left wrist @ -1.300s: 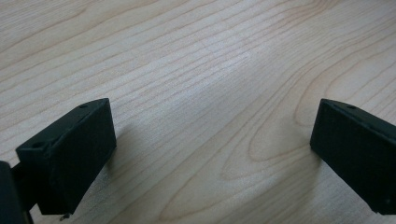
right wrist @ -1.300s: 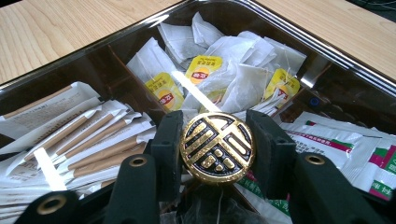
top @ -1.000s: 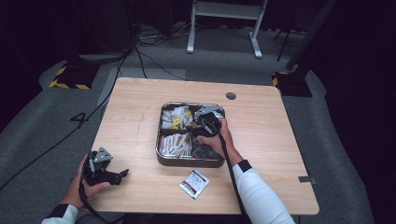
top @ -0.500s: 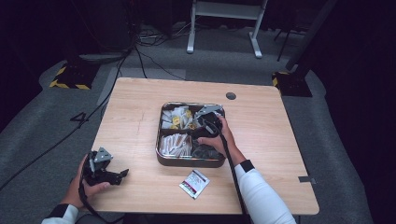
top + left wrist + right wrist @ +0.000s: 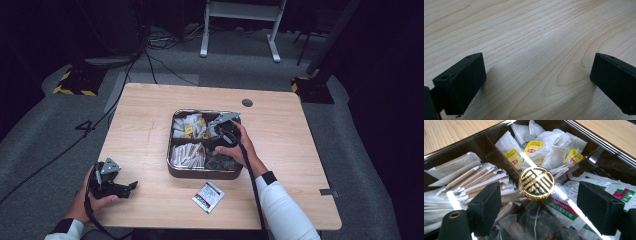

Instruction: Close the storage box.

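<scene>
Over the tin (image 5: 172, 172) on the counter (image 5: 150, 115), the right hand-held gripper (image 5: 537, 202) is held with jaws just opened wide, nothing gripped. The gold knob (image 5: 537, 183) is seen straight ahead, between them. The left hand-held gripper (image 5: 536, 82) is parked open, well apart.

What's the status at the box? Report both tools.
Right tool open over the box, jaws just opened, empty, either side of the gold knob. Left tool open, on bare table. One packet lies outside the box.
</scene>
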Motion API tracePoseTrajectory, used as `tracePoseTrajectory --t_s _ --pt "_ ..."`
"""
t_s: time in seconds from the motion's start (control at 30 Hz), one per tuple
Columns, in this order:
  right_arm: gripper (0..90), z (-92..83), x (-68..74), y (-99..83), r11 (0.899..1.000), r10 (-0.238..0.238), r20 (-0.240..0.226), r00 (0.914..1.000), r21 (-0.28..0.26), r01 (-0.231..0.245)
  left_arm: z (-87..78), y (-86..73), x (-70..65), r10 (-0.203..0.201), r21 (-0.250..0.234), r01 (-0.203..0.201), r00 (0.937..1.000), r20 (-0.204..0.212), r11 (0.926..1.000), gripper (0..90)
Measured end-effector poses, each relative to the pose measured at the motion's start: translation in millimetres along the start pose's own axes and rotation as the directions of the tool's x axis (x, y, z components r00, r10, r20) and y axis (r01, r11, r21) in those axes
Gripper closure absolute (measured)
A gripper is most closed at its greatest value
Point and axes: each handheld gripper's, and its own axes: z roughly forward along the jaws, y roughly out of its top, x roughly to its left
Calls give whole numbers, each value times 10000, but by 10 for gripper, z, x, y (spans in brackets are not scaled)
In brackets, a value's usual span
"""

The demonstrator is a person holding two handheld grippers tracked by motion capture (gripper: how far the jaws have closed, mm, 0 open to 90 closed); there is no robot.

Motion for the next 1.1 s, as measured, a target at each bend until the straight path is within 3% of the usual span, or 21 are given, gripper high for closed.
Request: tracePoseTrajectory --t_s 0.3,1.1 --pt "214 -108 1 -57 9990 -338 -15 9994 292 339 -1 0 1 23 6 -23 10000 -8 10000 5" --pt "222 -481 -60 -215 9948 -981 765 9922 357 956 -1 1 1 20 6 -20 10000 1 10000 5"
